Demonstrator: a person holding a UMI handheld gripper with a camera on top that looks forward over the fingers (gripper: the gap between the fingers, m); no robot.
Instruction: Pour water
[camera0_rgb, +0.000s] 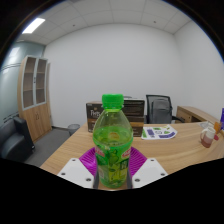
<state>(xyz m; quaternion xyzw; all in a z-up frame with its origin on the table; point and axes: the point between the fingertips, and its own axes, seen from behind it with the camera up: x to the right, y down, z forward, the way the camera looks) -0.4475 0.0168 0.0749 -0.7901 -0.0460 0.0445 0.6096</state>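
The gripper (112, 172) pinches the green bottle (112, 140) between its pads (88, 157), at 6 o'clock over the table (180, 150). Cap is on; tilting may loosen the grip.

Light wooden table (170, 150), far edge toward the office chair. Near its far edge: a flat printed sheet or tray (159, 132). At the right end: small items (210, 133), too small to identify.

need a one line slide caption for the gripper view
Claw shut on a green bottle with a green cap, held upright above a wooden table in an office.
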